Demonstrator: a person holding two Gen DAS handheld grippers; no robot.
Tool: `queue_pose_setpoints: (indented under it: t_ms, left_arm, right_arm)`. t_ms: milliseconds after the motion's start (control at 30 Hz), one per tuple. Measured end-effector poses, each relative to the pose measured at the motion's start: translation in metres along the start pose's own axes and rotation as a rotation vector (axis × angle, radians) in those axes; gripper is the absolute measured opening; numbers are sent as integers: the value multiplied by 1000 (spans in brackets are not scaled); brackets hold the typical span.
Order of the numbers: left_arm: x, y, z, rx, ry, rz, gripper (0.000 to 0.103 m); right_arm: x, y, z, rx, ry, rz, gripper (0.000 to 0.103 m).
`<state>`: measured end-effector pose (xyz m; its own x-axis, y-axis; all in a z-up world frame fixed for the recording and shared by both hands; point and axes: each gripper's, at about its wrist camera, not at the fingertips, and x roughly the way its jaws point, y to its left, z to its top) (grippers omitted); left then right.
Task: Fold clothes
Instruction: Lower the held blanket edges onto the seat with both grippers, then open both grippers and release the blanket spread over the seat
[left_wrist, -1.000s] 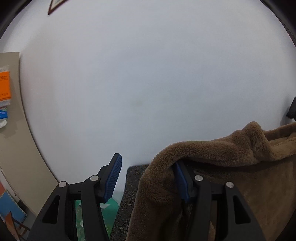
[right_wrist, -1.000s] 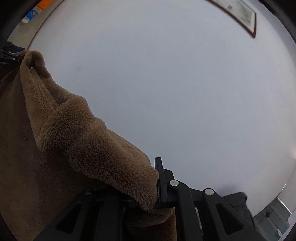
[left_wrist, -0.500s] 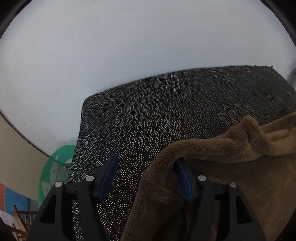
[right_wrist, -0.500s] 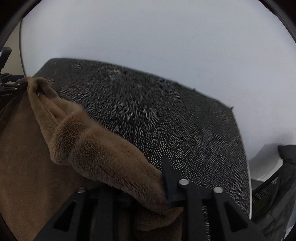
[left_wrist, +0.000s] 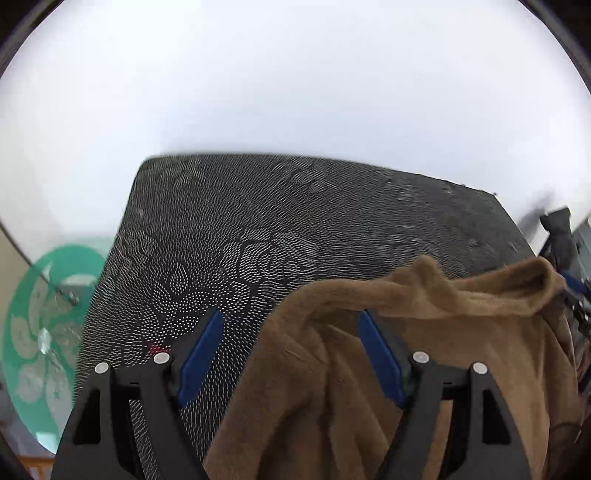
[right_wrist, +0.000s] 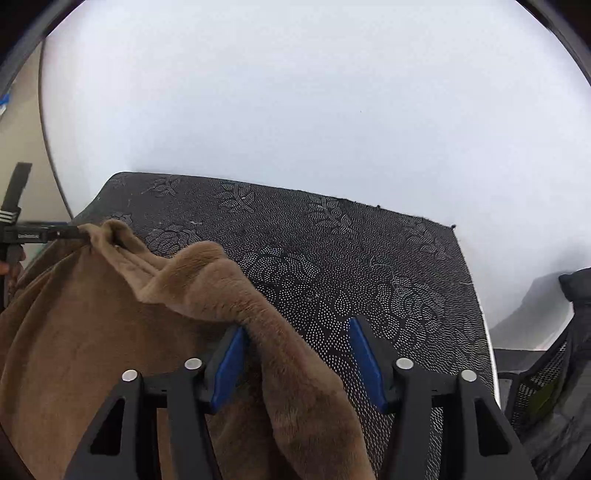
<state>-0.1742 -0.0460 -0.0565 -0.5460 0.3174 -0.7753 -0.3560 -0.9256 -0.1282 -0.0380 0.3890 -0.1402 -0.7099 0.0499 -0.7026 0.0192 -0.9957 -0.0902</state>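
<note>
A brown fleece garment (left_wrist: 480, 332) hangs in front of a black table cloth with a white dotted flower pattern (left_wrist: 295, 221). My left gripper (left_wrist: 290, 317) is open, and the fleece's top edge is draped over its right finger. In the right wrist view the same garment (right_wrist: 92, 332) lies over the left finger of my right gripper (right_wrist: 295, 325), which is open too, with a fold running down between its blue pads. Each view shows the other gripper at the far corner of the fleece: the left gripper (right_wrist: 44, 234) and the right gripper (left_wrist: 576, 288).
A white wall rises behind the table (right_wrist: 332, 258). A round green patterned disc (left_wrist: 48, 332) sits low at the left. A black mesh chair (right_wrist: 546, 387) with dark clothing stands off the table's right edge.
Both views have tipped down from the bare wall to the table top. My right gripper's jaws have spread wider around the fleece, and the left jaws have widened slightly.
</note>
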Motion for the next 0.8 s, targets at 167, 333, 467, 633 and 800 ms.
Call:
queue_pose_setpoints:
  t_ms: [167, 333, 467, 633, 800]
  left_arm:
    - [-15, -33, -7, 132, 41, -45, 81]
    - [17, -66, -12, 243, 172, -58, 81]
    - [47, -69, -2, 207, 220, -11, 81]
    - [67, -66, 21, 122, 205, 12, 81]
    - [85, -66, 37, 69, 189, 38, 83]
  right_arm:
    - [-19, 17, -1, -41, -45, 66, 60]
    - [9, 45, -2, -107, 82, 270, 60]
    - [55, 58, 7, -105, 198, 168, 60]
    - [96, 41, 40, -110, 135, 10, 60]
    - [147, 17, 50, 8, 197, 52, 61]
